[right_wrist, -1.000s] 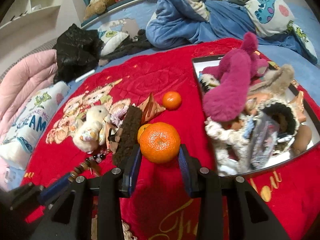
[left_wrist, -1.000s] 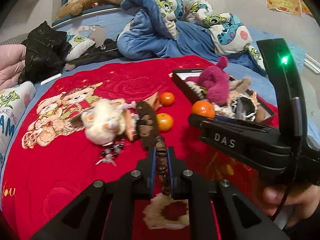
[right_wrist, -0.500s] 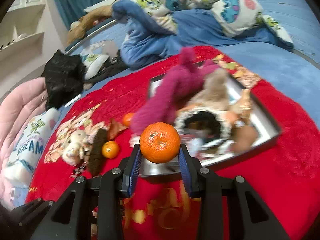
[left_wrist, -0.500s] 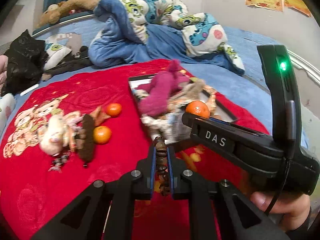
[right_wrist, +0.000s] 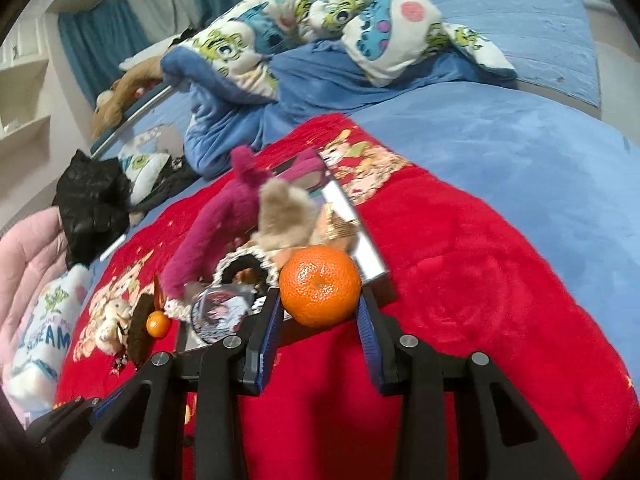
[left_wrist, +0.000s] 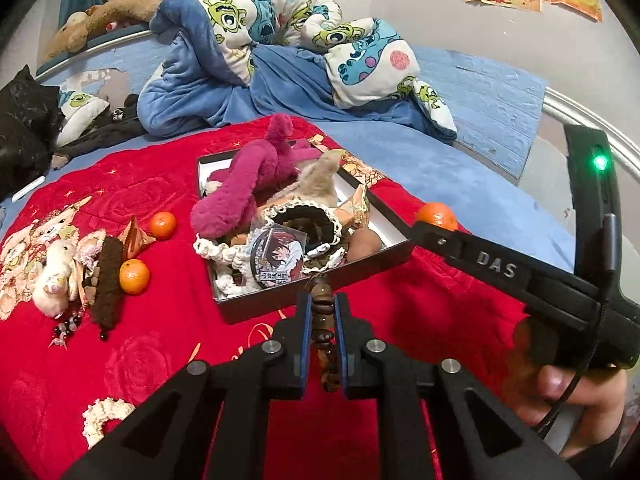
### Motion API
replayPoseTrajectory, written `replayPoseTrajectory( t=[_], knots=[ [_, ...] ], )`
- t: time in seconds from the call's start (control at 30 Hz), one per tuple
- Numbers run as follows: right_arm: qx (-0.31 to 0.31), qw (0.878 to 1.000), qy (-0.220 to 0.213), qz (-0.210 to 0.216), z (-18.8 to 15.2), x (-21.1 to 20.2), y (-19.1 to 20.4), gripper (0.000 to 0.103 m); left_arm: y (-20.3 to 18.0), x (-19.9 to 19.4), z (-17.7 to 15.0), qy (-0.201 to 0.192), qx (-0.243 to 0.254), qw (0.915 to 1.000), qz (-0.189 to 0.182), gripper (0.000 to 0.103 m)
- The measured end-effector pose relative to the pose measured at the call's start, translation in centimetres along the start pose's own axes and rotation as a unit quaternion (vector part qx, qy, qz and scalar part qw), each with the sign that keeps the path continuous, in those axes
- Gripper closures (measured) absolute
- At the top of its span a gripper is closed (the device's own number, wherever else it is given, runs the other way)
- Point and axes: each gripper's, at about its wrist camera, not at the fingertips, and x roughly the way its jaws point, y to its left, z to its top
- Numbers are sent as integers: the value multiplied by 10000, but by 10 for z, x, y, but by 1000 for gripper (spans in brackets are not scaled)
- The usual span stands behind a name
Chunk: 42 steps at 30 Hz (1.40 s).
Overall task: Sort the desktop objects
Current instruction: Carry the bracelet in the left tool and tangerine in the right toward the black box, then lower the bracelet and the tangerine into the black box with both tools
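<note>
The left gripper (left_wrist: 321, 308) pinches a brown bead string (left_wrist: 323, 320) just before the box (left_wrist: 280, 300) of toys on the bed's red blanket (left_wrist: 160, 360). The right gripper (right_wrist: 320, 312), marked "DAS", clamps an orange (right_wrist: 320, 286) beside the box's near corner.

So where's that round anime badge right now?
In the left wrist view, the round anime badge lies in the black tray, at its near end below the magenta plush toy.
</note>
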Motion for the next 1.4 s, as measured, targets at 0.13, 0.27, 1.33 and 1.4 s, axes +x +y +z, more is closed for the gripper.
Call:
replayPoseTrajectory(
  t=[0.13, 0.27, 1.33, 1.4],
  knots=[
    [-51, 10000, 21, -26, 0, -1, -5, 67, 3, 3, 4, -26, -61, 9999, -99, 92],
    [-113, 9999, 25, 60, 0, 1, -2, 67, 3, 6, 11, -95, -62, 9998, -187, 92],
    [132, 9995, 261, -91, 21, 62, 0, 67, 30, 89, 69, 102, 17, 9999, -59, 92],
    [178, 9994, 289, -49, 22, 66, 0, 67, 32, 92, 77, 78, 8, 10000, -52, 92]
  ],
)
